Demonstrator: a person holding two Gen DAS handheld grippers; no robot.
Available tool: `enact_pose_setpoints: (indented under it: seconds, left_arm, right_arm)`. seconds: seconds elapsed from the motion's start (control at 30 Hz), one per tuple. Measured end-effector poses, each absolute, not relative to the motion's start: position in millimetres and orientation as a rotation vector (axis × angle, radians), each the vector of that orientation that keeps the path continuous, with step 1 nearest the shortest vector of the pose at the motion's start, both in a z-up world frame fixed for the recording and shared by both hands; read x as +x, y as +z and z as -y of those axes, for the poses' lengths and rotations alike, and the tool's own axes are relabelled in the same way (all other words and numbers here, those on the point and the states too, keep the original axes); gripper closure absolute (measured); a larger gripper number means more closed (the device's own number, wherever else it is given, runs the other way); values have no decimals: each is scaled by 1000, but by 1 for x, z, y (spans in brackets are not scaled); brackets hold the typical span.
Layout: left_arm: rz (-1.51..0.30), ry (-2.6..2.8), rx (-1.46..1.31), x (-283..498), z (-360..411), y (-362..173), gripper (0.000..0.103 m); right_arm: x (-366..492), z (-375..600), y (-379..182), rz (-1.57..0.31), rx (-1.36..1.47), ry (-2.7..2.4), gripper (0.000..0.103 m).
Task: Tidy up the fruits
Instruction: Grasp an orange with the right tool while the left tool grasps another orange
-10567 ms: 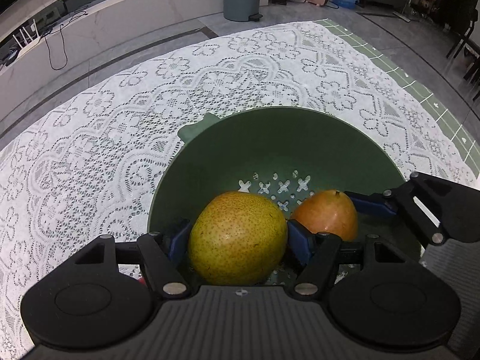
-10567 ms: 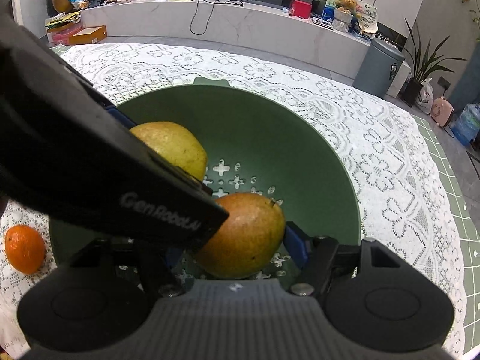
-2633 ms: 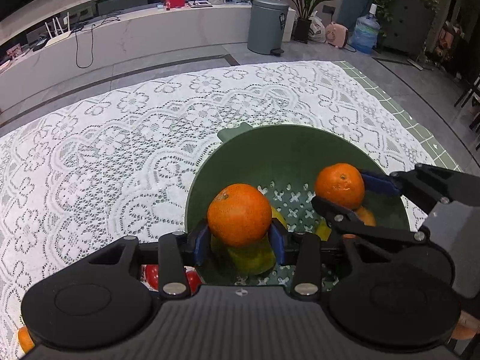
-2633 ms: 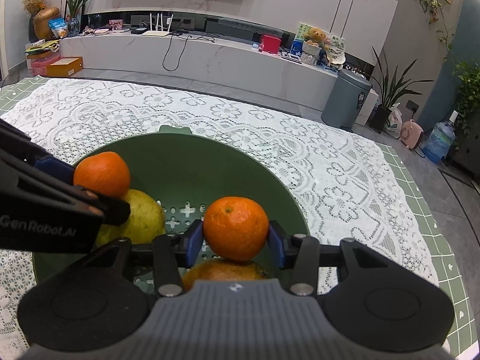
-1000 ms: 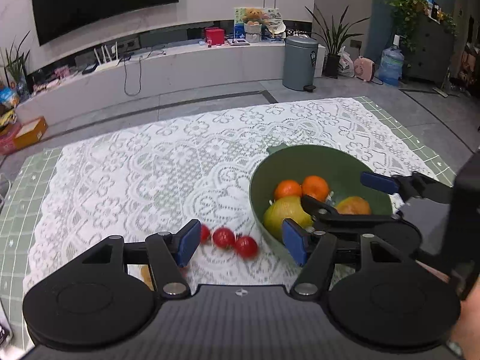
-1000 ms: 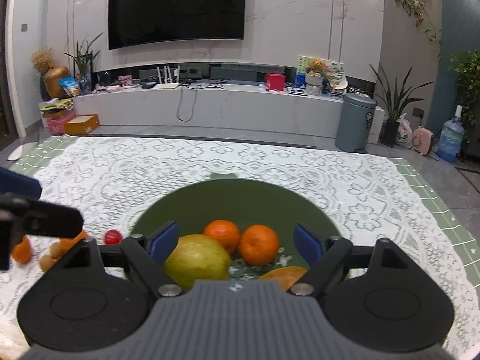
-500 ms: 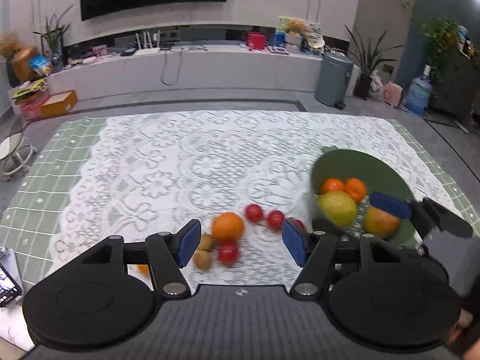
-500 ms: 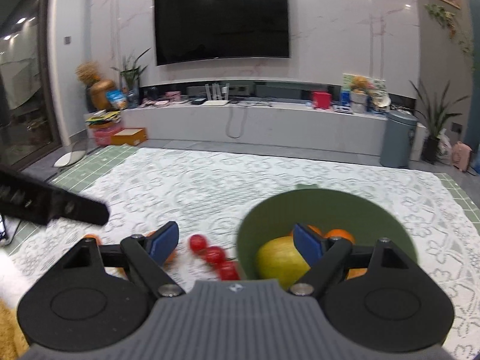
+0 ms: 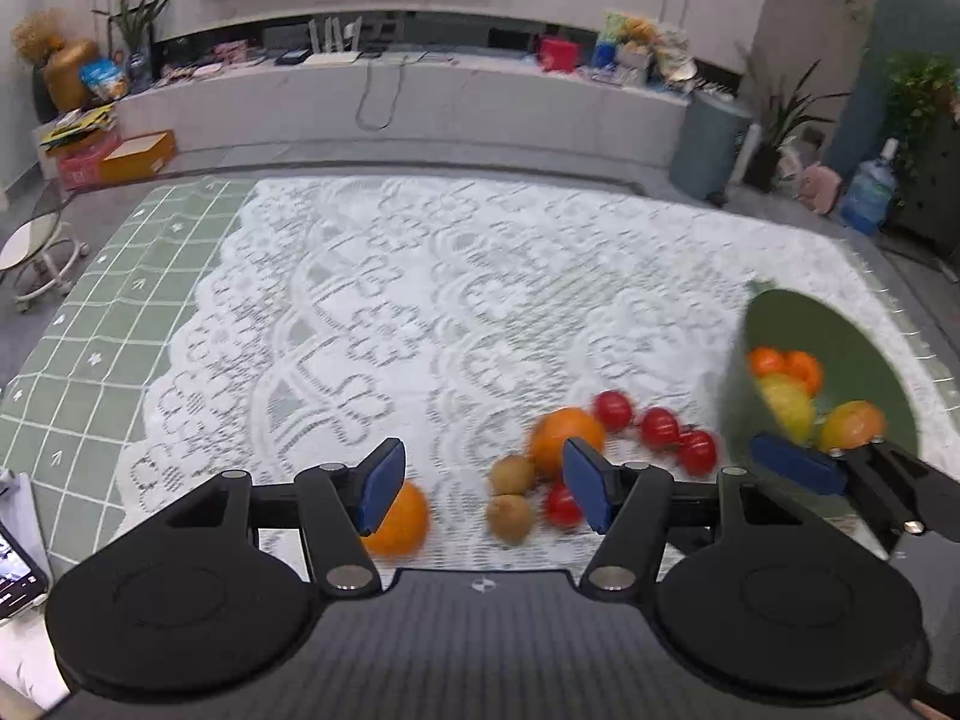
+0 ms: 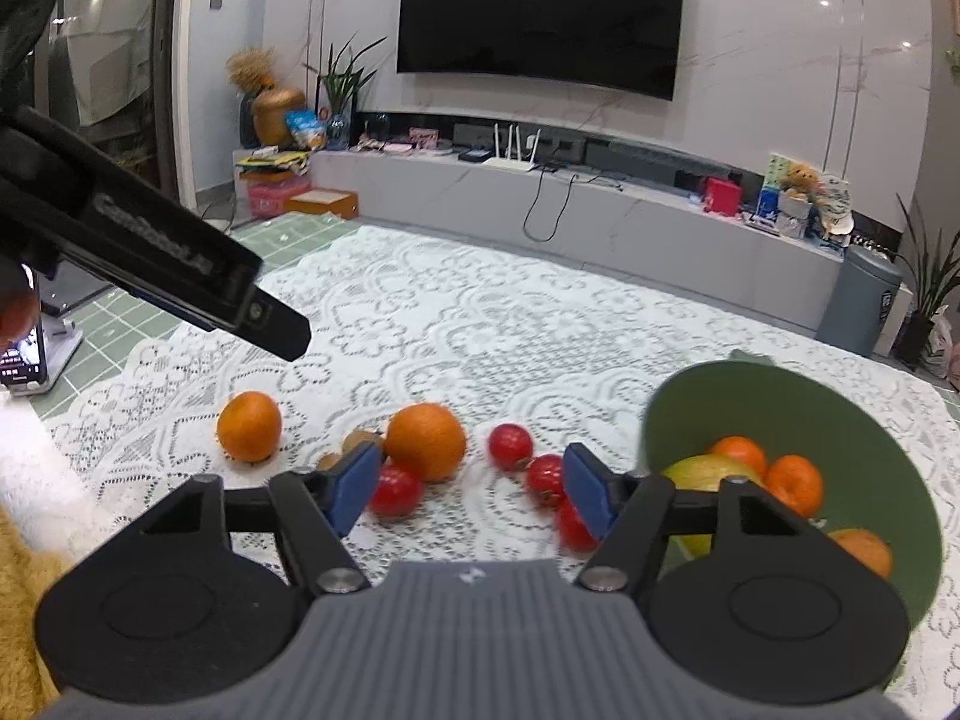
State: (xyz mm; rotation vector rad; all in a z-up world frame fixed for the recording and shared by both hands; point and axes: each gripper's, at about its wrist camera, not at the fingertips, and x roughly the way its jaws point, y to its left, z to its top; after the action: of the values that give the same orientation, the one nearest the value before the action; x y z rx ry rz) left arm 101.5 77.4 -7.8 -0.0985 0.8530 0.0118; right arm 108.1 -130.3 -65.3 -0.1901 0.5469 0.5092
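Loose fruit lies on the lace cloth: a big orange [image 10: 426, 432], a smaller orange [image 10: 249, 426], two kiwis [image 9: 510, 495] and several red tomatoes [image 10: 510, 447]. At the right, the green bowl [image 10: 840, 414] holds a pear, two small oranges and another fruit. My left gripper [image 9: 483, 480] hovers open above the kiwis, and the smaller orange [image 9: 399, 516] peeks from behind its left pad. My right gripper [image 10: 473, 492] is closing over the tomatoes by the big orange, and nothing is pressed between its pads. Each view shows a finger of the other gripper.
A phone on a stand [image 10: 21, 354] sits on the green grid mat [image 9: 108, 324] left of the lace cloth [image 9: 480, 276]. Beyond the table are a round stool [image 9: 36, 246], a low TV cabinet and a grey bin [image 10: 858, 300].
Both grippers have swung left from the bowl to the loose fruit, so the bowl now sits at the right edge of both views. The right jaws have narrowed.
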Motion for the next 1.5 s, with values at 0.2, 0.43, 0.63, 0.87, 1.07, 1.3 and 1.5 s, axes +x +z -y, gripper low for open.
enact_pose_setpoints:
  seconds: [0.2,0.43,0.63,0.87,1.07,1.3,1.5]
  left_arm:
    - [-946,96,-123,113,-97,-31,33]
    - [-1005,112,-129,121,-105,-49,33]
    - [-1040,101,-153,124,-113,-60,33]
    - [-1063,91,-167,128,-117,-73,33]
    - [-1070,67,-160,130,-113,-82,40]
    - [-1047,73,-175,131,-117,-84,51]
    - [-1016,75,-153,133,-113,-85,52]
  right_arm:
    - [124,120,-74,-593,-152,518,42]
    - [144,109,-81,-633,-104,505,43]
    - [165,97,-87,-664,-56,494,44]
    - [183,90,-94,-697,-15,478,49]
    - [187,91,-102,-725,16,487,52]
    - [193,93,-108,-778,78,523,52]
    - [198,95,-117,-827,121,529,57]
